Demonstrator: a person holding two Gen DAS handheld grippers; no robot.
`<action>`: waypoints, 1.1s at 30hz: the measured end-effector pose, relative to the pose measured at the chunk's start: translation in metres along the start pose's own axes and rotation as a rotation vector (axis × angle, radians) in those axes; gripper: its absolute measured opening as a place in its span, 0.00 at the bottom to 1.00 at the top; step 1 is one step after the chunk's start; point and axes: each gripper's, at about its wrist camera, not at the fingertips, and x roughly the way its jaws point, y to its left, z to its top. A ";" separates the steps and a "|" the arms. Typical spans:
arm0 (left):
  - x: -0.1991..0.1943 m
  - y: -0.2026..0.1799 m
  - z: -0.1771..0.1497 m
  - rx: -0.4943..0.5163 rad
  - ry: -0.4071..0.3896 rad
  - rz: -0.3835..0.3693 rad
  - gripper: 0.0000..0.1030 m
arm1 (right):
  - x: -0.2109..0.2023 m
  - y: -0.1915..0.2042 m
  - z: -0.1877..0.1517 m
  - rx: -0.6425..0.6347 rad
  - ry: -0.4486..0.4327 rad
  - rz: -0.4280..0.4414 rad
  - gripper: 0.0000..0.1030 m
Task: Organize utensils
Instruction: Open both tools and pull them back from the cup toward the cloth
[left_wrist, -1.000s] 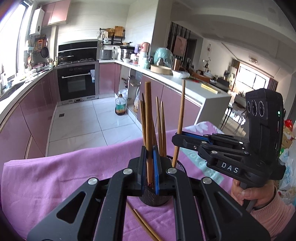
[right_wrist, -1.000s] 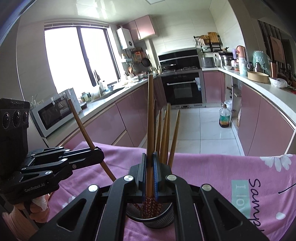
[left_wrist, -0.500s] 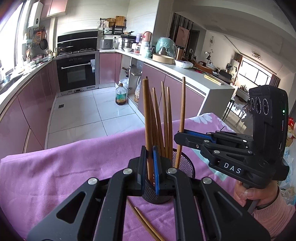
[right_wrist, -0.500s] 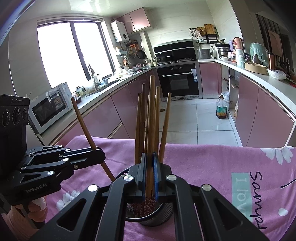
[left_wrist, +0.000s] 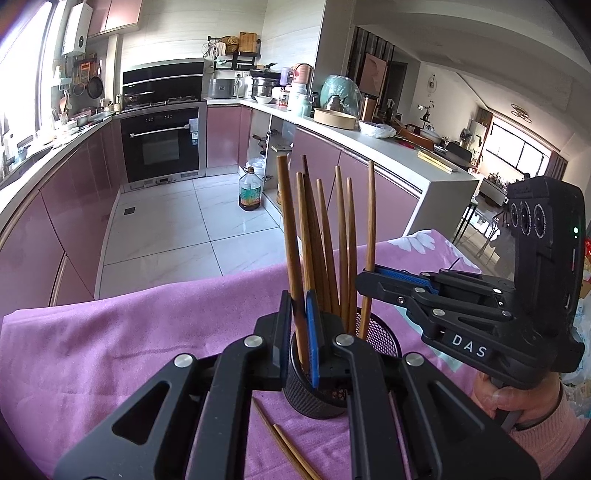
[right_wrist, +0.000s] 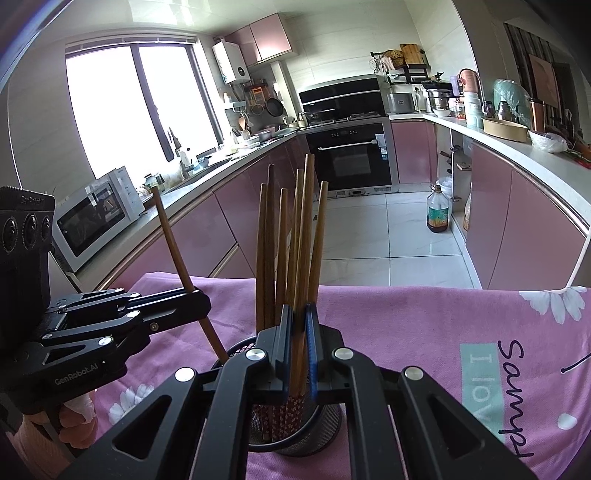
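A black mesh holder (left_wrist: 314, 391) stands on the pink cloth with several brown chopsticks upright in it. My left gripper (left_wrist: 298, 306) is shut on one chopstick (left_wrist: 291, 240), held steeply over the holder's near side. In the right wrist view that left gripper (right_wrist: 201, 303) comes in from the left, and its chopstick (right_wrist: 173, 240) slants down to the holder's rim (right_wrist: 236, 345). My right gripper (right_wrist: 299, 314) is shut on another chopstick (right_wrist: 306, 229), whose patterned lower end is inside the holder. The left wrist view shows the right gripper (left_wrist: 364, 284) beside the holder, pinching its chopstick (left_wrist: 369, 221).
Two loose chopsticks (left_wrist: 288, 446) lie on the cloth just in front of the holder. The pink cloth (right_wrist: 424, 332) covers the table, with its far edge toward the kitchen floor. Hands in pink sleeves (left_wrist: 543, 432) hold the grippers' handles.
My left gripper has sunk toward the holder with its chopstick, whose lower end now reaches the rim. The right gripper has stayed about where it was, still gripping its chopstick.
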 end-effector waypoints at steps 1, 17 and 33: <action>0.002 0.001 0.001 -0.003 0.001 0.002 0.08 | 0.000 -0.001 0.001 0.004 -0.002 -0.006 0.07; -0.031 0.020 -0.027 -0.042 -0.108 0.095 0.33 | -0.040 0.013 -0.010 -0.041 -0.076 0.024 0.27; -0.041 0.042 -0.126 -0.106 -0.001 0.088 0.38 | -0.014 0.070 -0.099 -0.180 0.219 0.142 0.29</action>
